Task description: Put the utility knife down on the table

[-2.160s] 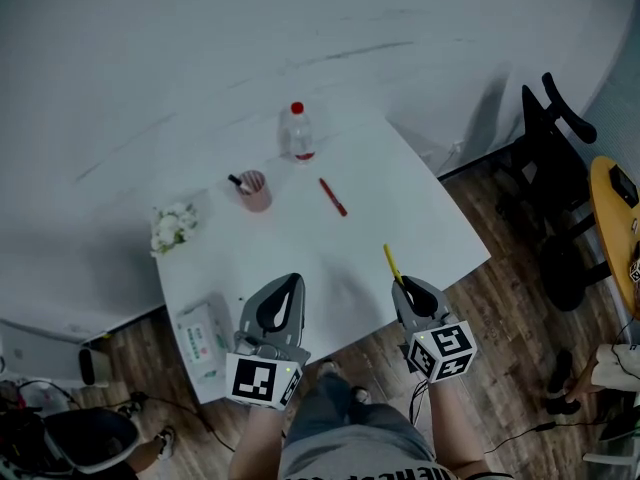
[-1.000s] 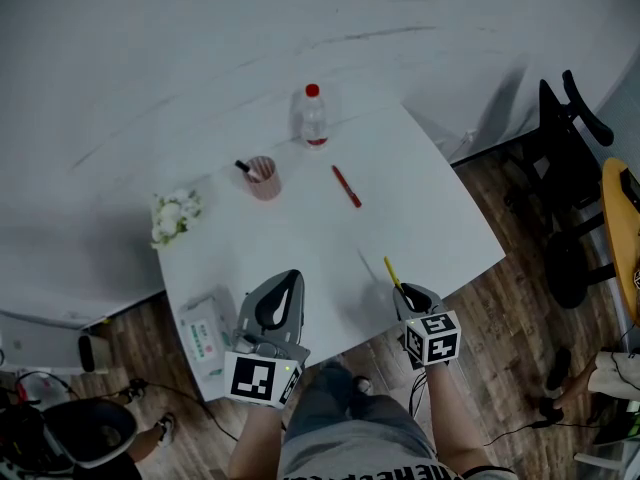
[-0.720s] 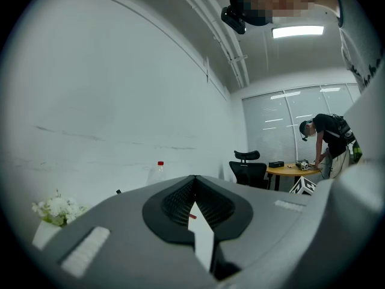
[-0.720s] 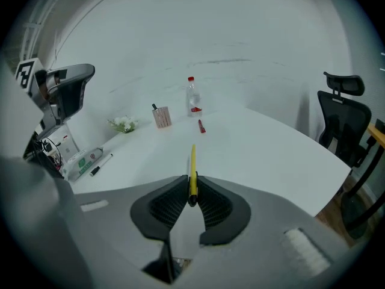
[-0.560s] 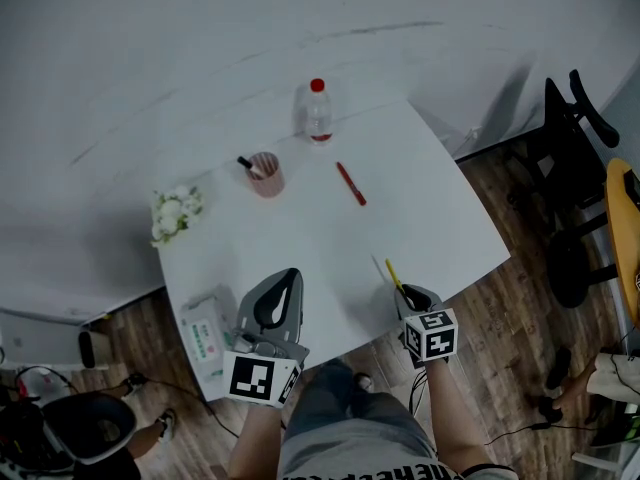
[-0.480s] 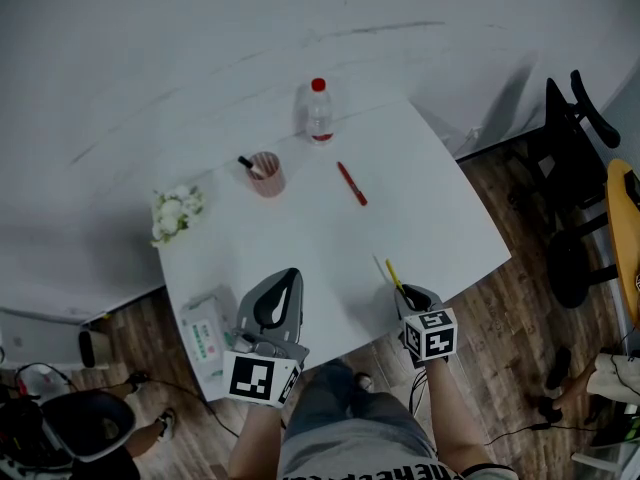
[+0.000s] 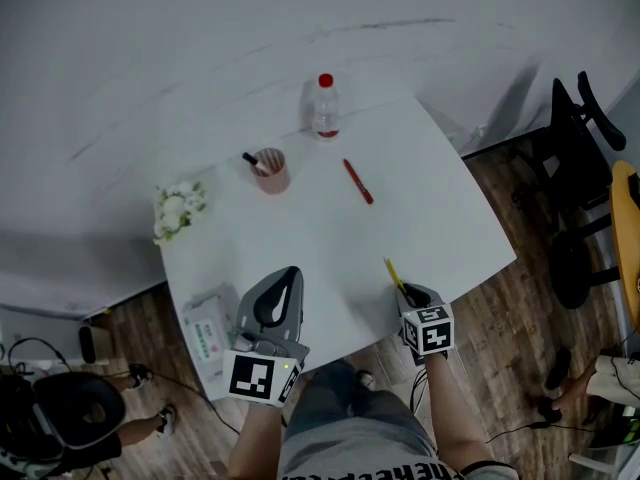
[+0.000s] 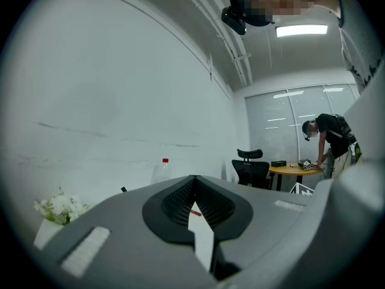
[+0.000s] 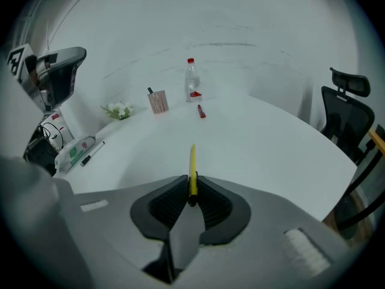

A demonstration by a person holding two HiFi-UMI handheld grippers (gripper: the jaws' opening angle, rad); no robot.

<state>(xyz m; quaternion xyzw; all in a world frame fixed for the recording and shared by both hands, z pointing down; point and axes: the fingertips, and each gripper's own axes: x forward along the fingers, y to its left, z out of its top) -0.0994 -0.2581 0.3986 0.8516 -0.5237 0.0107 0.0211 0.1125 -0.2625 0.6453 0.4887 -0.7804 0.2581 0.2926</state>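
Looking down in the head view, you hold the right claw (image 7: 405, 290) at the near edge of the white table (image 7: 440, 218). Its jaws pinch the tail of the yellow utility knife (image 7: 393, 270), which juts straight ahead of the claw over the tabletop. Whether the tip touches the surface cannot be told from here. Well ahead of that claw and a little left lies a red pen (image 7: 358, 181), with a clear bottle (image 7: 325, 106) farther on. Your left claw (image 7: 290, 271) hangs over the same near edge, well apart from the right one. A tissue pack (image 7: 207, 330) lies just to its left, a pink cup (image 7: 271, 170) stands well ahead of it, and white flowers (image 7: 175, 210) stand ahead and to its left.

In the left gripper view, the jaws are pressed together with nothing between them. The bottle rises just left of the tips, and the flowers sit low at the far left. Far off to the right, a person (image 8: 328, 140) bends over a round table (image 8: 295, 168).

In the right gripper view, the jaws clamp the knife on edge, its yellow body pointing straight out from the tips above the tabletop. The pen, bottle and cup stand far ahead. A black marker (image 9: 90, 155) lies beside the tissue pack, off to the left.
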